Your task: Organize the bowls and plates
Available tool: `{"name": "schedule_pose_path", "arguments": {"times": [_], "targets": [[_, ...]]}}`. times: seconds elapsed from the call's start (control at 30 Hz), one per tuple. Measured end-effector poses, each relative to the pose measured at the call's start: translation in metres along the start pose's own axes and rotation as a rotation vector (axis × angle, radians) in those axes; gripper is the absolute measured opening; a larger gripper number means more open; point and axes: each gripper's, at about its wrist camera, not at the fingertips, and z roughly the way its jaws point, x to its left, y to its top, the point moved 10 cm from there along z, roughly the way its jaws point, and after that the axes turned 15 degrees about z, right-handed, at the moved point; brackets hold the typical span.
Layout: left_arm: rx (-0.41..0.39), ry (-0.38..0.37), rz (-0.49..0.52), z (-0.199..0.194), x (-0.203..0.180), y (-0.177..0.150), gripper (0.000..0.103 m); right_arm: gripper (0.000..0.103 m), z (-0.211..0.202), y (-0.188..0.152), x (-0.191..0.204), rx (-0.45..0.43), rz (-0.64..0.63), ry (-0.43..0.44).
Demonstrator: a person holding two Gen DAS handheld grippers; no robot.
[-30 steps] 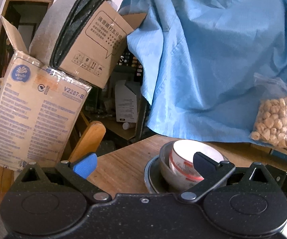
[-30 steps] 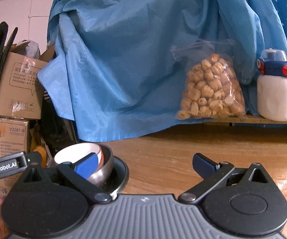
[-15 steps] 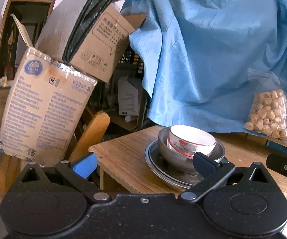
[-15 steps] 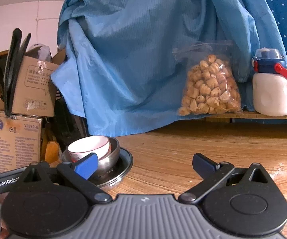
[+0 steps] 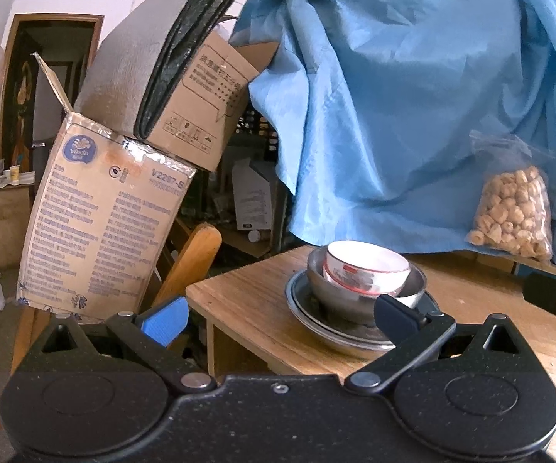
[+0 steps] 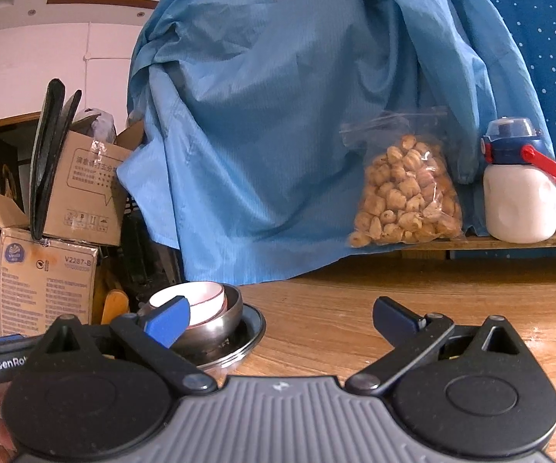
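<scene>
We hold the left gripper [image 5: 278, 314] and right gripper [image 6: 281, 315] with jaws spread wide, grasping nothing. On the worktop [image 5: 247, 308], a white bowl [image 5: 366, 270] sits in a steel bowl [image 5: 413, 289] on what look like two stacked steel plates [image 5: 316, 328].

A wooden table [image 6: 413, 308] stands before hanging blue cloth [image 6: 297, 115], stacked cardboard boxes [image 5: 104, 231] and white walls.

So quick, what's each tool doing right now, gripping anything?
Left tool: open, holding nothing.
Right tool: open, holding nothing.
</scene>
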Motion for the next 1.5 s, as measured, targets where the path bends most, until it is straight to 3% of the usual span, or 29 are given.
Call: {"name": "schedule_pose_path", "arguments": {"times": [0.8, 1.5], "targets": [[0.027, -0.124, 0.08, 0.001, -0.043, -0.022, 0.102, 0.103, -0.026, -0.016, -0.038, 0.008, 0.009, -0.094], [0.054, -0.135, 0.083, 0.004, -0.049, -0.033, 0.102, 0.103, -0.021, -0.021, -0.05, 0.033, 0.01, -0.111]]}}
